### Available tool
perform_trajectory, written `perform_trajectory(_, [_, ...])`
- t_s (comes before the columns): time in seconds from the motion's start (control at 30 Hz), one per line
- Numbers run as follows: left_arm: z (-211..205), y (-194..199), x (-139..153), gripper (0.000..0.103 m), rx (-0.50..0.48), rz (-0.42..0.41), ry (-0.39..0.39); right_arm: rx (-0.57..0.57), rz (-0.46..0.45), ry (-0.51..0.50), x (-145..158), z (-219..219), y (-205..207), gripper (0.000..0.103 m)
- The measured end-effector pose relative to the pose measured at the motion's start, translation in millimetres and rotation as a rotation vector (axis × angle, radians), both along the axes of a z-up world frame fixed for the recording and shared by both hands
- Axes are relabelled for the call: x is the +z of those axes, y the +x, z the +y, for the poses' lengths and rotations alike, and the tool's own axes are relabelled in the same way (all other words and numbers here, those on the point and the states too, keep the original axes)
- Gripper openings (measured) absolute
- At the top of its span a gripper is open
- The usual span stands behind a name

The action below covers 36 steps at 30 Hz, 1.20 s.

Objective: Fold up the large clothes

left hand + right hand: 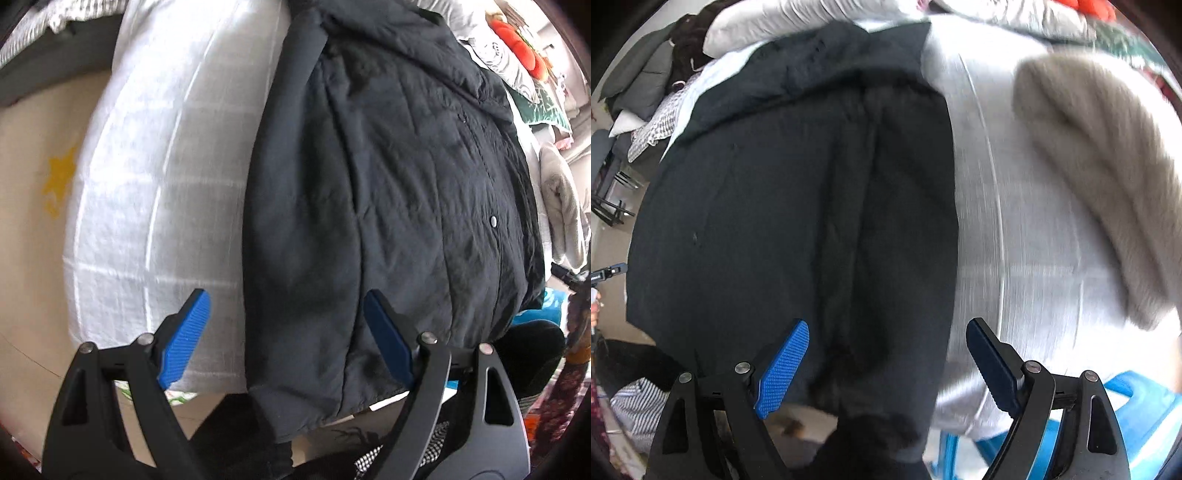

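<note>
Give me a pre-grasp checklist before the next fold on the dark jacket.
1. Left claw open: ok.
2. Right claw open: ok.
3. Both claws free of cloth: ok, nothing between the fingers.
4. Dark jacket laid out on the white checked sheet: ok, the near hem hangs over the edge.
5. Folding area clear: not ok, the beige fleece garment lies on the sheet beside the jacket.
6. Jacket flat: cannot tell, creased, and the right wrist view is blurred.

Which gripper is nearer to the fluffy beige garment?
Right. The right gripper hovers beside the fluffy beige garment; the left gripper is across the black padded jacket.
</note>
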<state>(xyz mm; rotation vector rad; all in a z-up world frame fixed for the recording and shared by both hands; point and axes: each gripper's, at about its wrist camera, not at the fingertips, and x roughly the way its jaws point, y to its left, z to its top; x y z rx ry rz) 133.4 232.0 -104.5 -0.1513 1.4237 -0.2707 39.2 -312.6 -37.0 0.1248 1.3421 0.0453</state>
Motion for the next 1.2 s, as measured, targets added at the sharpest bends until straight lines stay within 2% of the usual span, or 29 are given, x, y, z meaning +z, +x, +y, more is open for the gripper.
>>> perform_trajectory(0.13, [0.2,-4.6,-22.9,0.085,-0.011,0.104,-0.106,-0.027,0.062,0.063,-17.2,-14.6,-10.8,0.089])
perform_trajectory(0.2, [-4.9,-11.3,-34.8,0.085,-0.026,0.156,-0.135,-0.048,0.096,0.100,-27.3,-20.3,-15.3,0.089])
perform_trajectory(0.27, [-10.1,-19.4,-36.6,0.085,-0.062,0.148,-0.113,-0.071,0.128,0.141,-36.9,-25.8,-18.6,0.087])
perform_trajectory(0.33, [-13.1,-24.3,-33.5,0.084,-0.092,0.143,-0.101,-0.109,0.132,0.225,-40.7,-35.3,-21.6,0.086])
perform_trajectory(0.4, [-17.3,-29.3,-33.3,0.078,-0.126,0.160,-0.112,-0.135,0.137,0.277,-43.2,-42.5,-25.0,0.085])
perform_trajectory(0.43, [-19.0,-31.6,-34.9,0.072,-0.136,0.178,-0.130,-0.138,0.150,0.283,-45.4,-43.5,-26.1,0.080])
perform_trajectory(0.47, [-21.2,-35.2,-36.8,0.072,-0.145,0.193,-0.130,-0.138,0.173,0.288,-49.5,-43.2,-27.4,0.073])
perform_trajectory(0.53, [-24.6,-40.6,-38.5,0.065,-0.158,0.199,-0.107,-0.135,0.214,0.302,-56.2,-41.8,-29.2,0.062])
perform_trajectory(0.67, [-32.1,-47.5,-36.9,0.054,-0.179,0.195,-0.078,-0.113,0.235,0.303,-59.5,-40.2,-35.5,0.044])
perform_trajectory(0.7, [-35.6,-49.5,-35.3,0.048,-0.183,0.186,-0.063,-0.105,0.242,0.297,-59.6,-38.5,-37.4,0.040])
perform_trajectory(0.77, [-41.4,-52.5,-26.9,0.031,-0.186,0.154,-0.043,-0.087,0.242,0.286,-58.5,-28.3,-37.7,0.017])
perform_trajectory(0.8, [-45.8,-52.4,-20.3,0.019,-0.182,0.136,-0.043,-0.075,0.218,0.277,-53.9,-25.6,-39.2,0.012])
perform_trajectory(0.83, [-46.5,-50.4,-16.0,0.012,-0.176,0.114,-0.040,-0.072,0.200,0.278,-52.9,-26.7,-35.2,0.009])
perform_trajectory(0.87, [-48.7,-52.4,-6.4,0.011,-0.166,0.079,-0.040,-0.066,0.147,0.283,-43.6,-24.9,-37.4,0.008])
perform_trajectory(1.03, [-51.4,-57.2,30.7,0.008,-0.128,-0.046,-0.074,-0.082,-0.007,0.315,-6.5,-23.7,-43.5,0.006])
perform_trajectory(1.2, [-46.3,-42.3,83.6,0.007,-0.071,-0.222,-0.121,-0.120,-0.154,0.327,40.3,-22.1,-26.3,0.006])
